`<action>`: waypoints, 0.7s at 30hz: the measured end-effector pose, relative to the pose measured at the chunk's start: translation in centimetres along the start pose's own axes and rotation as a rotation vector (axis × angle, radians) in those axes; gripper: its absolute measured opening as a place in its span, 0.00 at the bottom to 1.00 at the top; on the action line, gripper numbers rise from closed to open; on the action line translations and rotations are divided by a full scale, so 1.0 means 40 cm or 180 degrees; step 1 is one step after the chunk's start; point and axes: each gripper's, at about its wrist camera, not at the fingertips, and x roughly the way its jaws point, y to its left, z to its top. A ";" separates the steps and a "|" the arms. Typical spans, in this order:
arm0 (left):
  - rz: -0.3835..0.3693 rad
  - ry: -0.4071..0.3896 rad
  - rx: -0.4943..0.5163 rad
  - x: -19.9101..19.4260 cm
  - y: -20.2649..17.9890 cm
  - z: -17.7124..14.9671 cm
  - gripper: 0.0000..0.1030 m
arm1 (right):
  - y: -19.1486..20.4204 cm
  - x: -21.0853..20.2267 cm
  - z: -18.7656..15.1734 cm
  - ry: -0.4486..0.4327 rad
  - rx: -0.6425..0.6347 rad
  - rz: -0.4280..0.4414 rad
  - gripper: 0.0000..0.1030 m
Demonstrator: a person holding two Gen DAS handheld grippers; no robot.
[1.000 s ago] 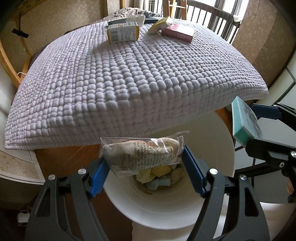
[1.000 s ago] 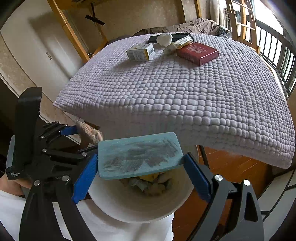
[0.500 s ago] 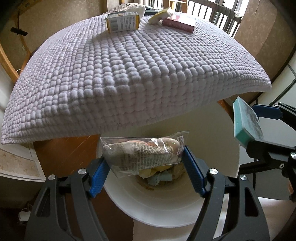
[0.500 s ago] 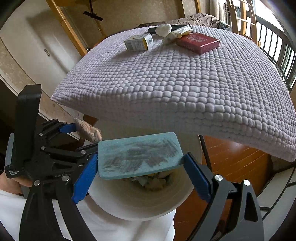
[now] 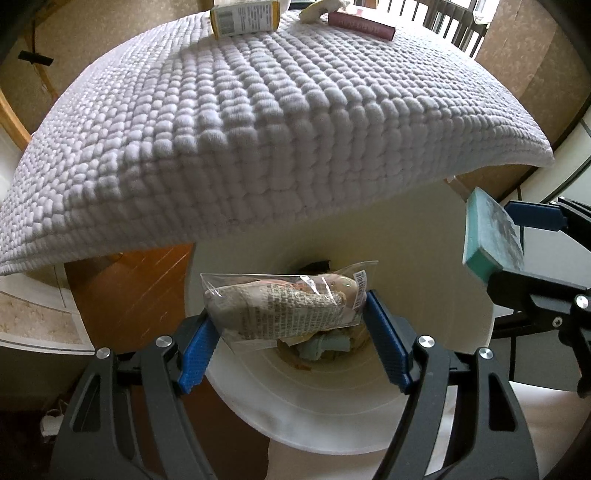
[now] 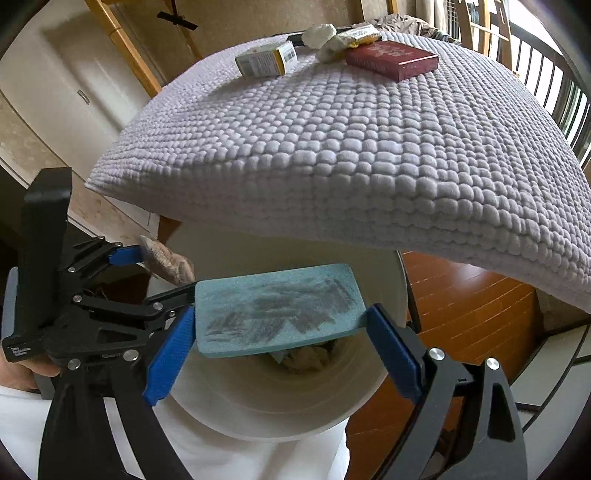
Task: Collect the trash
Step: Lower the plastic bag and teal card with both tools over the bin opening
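My left gripper [image 5: 286, 310] is shut on a clear plastic snack bag [image 5: 284, 304] and holds it over the mouth of a white trash bin [image 5: 332, 417]. My right gripper [image 6: 279, 326] is shut on a flat teal sponge [image 6: 277, 314], smeared grey, and holds it over the same bin [image 6: 266, 410]. The sponge also shows at the right in the left wrist view [image 5: 487, 236]. The bag also shows at the left in the right wrist view [image 6: 166, 258]. Crumpled trash [image 5: 325, 343] lies at the bin's bottom.
A bed with a knobbly lilac cover [image 5: 258, 129] overhangs the bin's far side. At its far end lie a small carton [image 6: 266, 61], a dark red book [image 6: 391, 61], a wrapper [image 6: 360, 35] and crumpled tissue [image 6: 319, 33]. Wooden floor [image 6: 461, 325] lies right of the bin.
Both grippers have come lower and closer to the bin, still holding the bag and the sponge. The bed's edge now looms higher in both views.
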 end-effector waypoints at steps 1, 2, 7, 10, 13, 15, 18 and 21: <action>0.0002 0.0007 -0.0001 0.008 0.001 -0.005 0.74 | 0.001 0.005 0.001 0.0010 -0.0013 -0.0018 0.87; 0.0003 0.0012 0.0001 0.012 0.001 -0.007 0.74 | 0.002 0.010 -0.001 0.0020 -0.0028 -0.0033 0.87; 0.0025 0.0038 0.0014 0.047 -0.007 -0.012 0.74 | 0.013 0.037 -0.005 0.0063 -0.0097 -0.0117 0.87; 0.0035 0.0052 0.0014 0.071 -0.014 -0.010 0.74 | 0.020 0.051 -0.021 0.0076 -0.0091 -0.0112 0.87; 0.0041 0.0072 0.0022 0.085 -0.022 -0.012 0.74 | 0.021 0.065 -0.032 0.0094 -0.0084 -0.0121 0.87; 0.0044 0.0083 0.0031 0.093 -0.020 -0.007 0.74 | 0.019 0.074 -0.039 0.0106 -0.0072 -0.0119 0.87; 0.0045 0.0096 0.0033 0.109 -0.023 -0.018 0.74 | 0.010 0.081 -0.047 0.0112 -0.0064 -0.0115 0.87; 0.0046 0.0110 0.0019 0.124 -0.022 -0.020 0.74 | 0.013 0.085 -0.048 0.0119 -0.0069 -0.0118 0.87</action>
